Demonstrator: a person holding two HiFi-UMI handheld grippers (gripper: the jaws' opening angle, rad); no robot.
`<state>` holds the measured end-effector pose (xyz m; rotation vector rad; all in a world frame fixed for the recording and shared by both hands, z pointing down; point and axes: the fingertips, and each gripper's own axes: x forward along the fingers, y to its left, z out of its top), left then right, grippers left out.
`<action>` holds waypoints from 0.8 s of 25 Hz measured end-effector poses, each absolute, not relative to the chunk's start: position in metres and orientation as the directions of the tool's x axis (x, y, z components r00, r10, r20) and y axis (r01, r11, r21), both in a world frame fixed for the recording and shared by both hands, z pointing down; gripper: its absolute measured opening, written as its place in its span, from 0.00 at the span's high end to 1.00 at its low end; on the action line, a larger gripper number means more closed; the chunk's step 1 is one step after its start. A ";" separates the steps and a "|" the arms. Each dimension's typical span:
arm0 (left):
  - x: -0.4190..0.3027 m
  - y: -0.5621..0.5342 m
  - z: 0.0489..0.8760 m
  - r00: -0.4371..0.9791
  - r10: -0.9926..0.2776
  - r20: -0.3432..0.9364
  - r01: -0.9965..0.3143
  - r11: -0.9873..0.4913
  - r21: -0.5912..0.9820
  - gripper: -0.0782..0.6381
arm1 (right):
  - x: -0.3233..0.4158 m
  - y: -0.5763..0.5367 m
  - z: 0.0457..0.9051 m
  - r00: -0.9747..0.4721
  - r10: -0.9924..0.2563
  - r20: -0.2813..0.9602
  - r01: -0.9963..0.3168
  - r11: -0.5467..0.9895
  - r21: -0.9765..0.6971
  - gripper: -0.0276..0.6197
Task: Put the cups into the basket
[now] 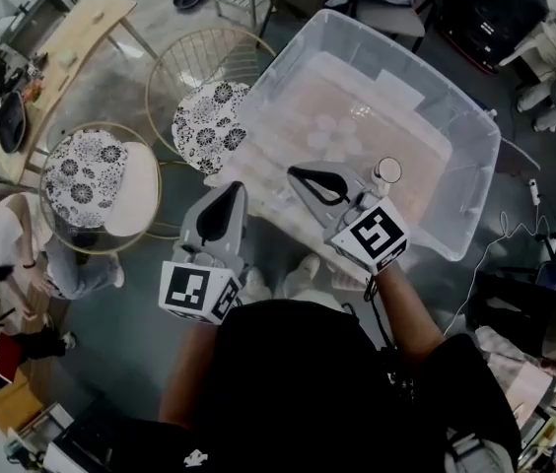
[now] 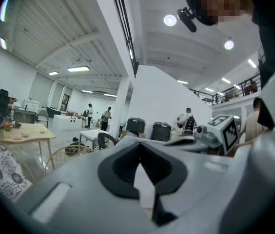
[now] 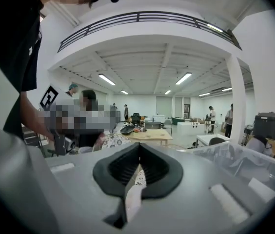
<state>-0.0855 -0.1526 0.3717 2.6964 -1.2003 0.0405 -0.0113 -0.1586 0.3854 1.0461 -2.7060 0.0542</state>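
You are keeping both claws pinched shut and empty. The cup (image 1: 387,170) is standing in the clear bin (image 1: 455,97), just right of your right claw (image 1: 298,172). Your left claw (image 1: 236,186) is hovering by the bin's left edge. Wire chairs (image 1: 194,62) are standing left on the grey floor (image 1: 140,304).

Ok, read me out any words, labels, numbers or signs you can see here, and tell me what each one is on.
No words or numbers are readable anywhere.
Cube of the left gripper: a black-and-white square marker, a pattern, not text.
Cube of the right gripper: another square marker, also no text.
The person's black shirt: a small white mark, too small to read.
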 end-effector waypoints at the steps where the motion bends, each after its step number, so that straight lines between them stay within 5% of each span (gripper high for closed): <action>1: -0.089 -0.152 0.373 0.671 -0.735 0.103 -0.740 -0.653 0.162 0.88 | -0.015 -0.159 0.397 -0.715 -0.649 0.259 -0.661 0.749 0.050 0.95; 13: -0.124 -0.144 0.386 0.616 -0.777 0.129 -0.784 -0.588 0.199 0.88 | -0.038 -0.156 0.559 -0.635 -0.480 0.604 -0.617 0.787 -0.023 0.95; 20: -0.136 -0.138 0.393 0.583 -0.799 0.148 -0.808 -0.552 0.206 0.88 | -0.036 -0.154 0.632 -0.542 -0.380 0.750 -0.581 0.814 -0.008 0.85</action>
